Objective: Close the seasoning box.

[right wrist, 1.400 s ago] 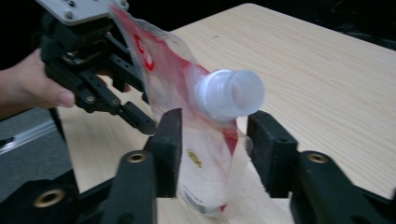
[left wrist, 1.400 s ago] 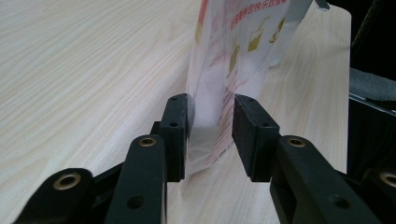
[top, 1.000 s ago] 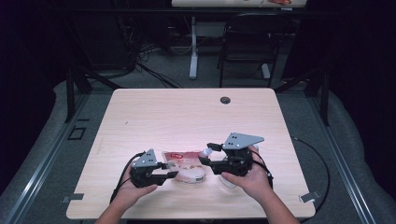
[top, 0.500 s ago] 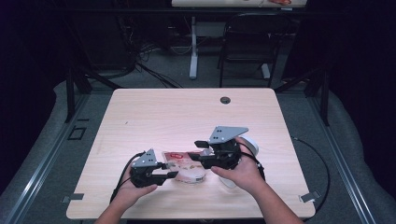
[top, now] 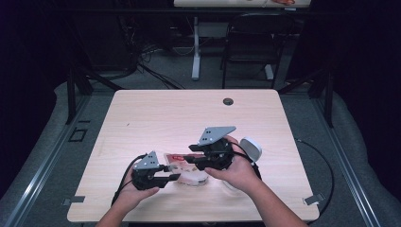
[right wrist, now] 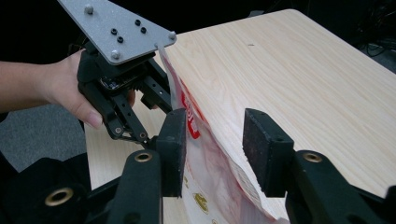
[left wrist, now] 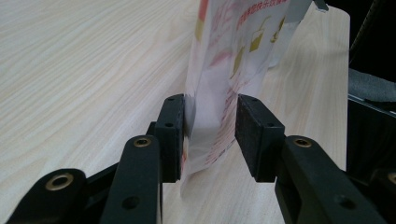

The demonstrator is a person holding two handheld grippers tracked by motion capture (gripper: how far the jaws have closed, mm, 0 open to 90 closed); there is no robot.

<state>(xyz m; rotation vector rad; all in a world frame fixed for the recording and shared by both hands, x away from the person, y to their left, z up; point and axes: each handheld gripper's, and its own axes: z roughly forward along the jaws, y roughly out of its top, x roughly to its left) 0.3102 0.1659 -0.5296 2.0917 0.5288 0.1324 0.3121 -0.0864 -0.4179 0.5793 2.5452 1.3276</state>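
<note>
Your pouch [top: 182, 163], white with red print, sits near the front edge of the wooden table [top: 189, 113], between your two grippers. The left gripper [top: 166, 177] meets it from the left; in the left gripper view the pouch [left wrist: 233, 70] stands on edge between the jaws, one pad against its side and the other pad with a sliver of daylight, so you cannot call that a firm pinch. The right gripper [top: 193, 158] comes in from the right with its jaws straddling the pouch's upper edge; they have just been closing, and in the right gripper view the pouch [right wrist: 210, 158] touches one pad while the other stands clear, so they are not yet clamped on it.

Close by your right hand lies a white rounded object [top: 250, 147], just behind the wrist, and it crowds that side. The two grippers face each other very near, with only the pouch separating them. A dark round grommet [top: 228, 101] sits far off near the back edge. The whole back half of the table is free wood. The front edge is close under your forearms, and a cable [top: 124, 172] trails off it from the left gripper.
</note>
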